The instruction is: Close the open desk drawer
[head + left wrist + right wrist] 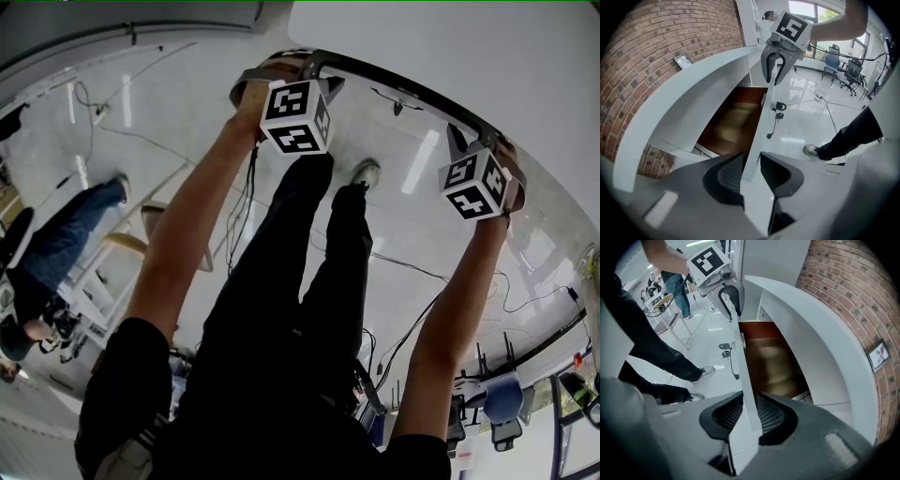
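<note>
Gripping drawer front (755,140) | left claw (751,158) clamped on it | right claw (749,399) likewise | drawer (773,362) open, brown inside

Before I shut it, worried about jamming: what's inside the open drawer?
Only bare brown drawer floor shows, blurred. The desk top hides its rear; the right hand-held gripper, clamped on the drawer front, hides the near end.

Brick wall (656,51) with small framed picture (683,61); glossy white floor (801,126), cables (819,96) trailing; office chairs (831,62) by bright windows (806,8).
</note>
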`<state>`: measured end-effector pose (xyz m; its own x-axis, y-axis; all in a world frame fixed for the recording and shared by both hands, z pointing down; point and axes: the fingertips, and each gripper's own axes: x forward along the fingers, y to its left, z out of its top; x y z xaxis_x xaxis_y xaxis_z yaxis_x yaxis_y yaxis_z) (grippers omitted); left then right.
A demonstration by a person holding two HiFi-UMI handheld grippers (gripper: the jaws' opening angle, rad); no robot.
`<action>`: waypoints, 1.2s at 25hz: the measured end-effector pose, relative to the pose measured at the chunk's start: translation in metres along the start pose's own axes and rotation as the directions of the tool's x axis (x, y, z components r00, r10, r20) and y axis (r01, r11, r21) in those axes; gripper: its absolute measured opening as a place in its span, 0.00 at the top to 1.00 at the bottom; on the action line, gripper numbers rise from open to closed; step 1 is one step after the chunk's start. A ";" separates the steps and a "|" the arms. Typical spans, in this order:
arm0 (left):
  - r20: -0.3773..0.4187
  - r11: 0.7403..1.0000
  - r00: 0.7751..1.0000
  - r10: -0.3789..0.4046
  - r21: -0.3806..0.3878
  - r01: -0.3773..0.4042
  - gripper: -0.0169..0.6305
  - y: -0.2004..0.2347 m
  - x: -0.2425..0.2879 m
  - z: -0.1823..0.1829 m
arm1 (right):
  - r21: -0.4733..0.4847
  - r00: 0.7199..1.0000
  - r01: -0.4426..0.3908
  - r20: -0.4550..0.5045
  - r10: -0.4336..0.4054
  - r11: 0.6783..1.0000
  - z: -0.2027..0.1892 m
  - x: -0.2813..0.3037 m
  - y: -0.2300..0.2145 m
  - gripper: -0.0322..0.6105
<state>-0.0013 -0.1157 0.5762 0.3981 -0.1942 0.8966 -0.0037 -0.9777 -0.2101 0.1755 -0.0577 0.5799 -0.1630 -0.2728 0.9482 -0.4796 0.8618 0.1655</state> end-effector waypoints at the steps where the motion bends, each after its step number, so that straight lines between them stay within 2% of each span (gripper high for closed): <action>1: 0.002 1.000 1.000 0.002 -0.002 -0.002 0.78 -0.001 0.001 -0.001 | 0.001 1.000 0.002 0.000 -0.002 1.000 0.000 0.001 0.001 0.80; 10: 0.020 0.998 0.999 0.050 -0.032 -0.050 0.75 0.002 0.001 -0.001 | 0.010 0.998 0.070 0.011 -0.070 0.998 -0.003 0.002 -0.002 0.78; 15: 0.029 0.996 0.997 0.066 -0.068 -0.064 0.75 0.003 -0.004 -0.001 | 0.026 0.995 0.092 0.031 -0.093 0.995 -0.002 -0.003 -0.005 0.70; 20: 0.050 0.991 0.993 0.103 -0.090 -0.098 0.75 0.003 -0.018 0.000 | 0.033 0.993 0.111 0.044 -0.112 0.993 0.000 -0.010 -0.005 0.69; 27: 0.114 0.970 0.976 0.188 -0.178 -0.166 0.75 0.014 -0.052 0.009 | 0.134 0.977 0.162 0.117 -0.178 0.978 0.002 -0.034 -0.012 0.69; 30: 0.152 0.960 0.966 0.208 -0.220 -0.172 0.75 0.011 -0.067 0.015 | 0.217 0.960 0.184 0.169 -0.223 0.959 0.004 -0.045 -0.012 0.69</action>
<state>-0.0142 -0.1122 0.5078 0.5230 -0.3790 0.7634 -0.2742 -0.9229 -0.2704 0.1853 -0.0579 0.5339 -0.1953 -0.5261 0.8277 -0.6772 0.6828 0.2742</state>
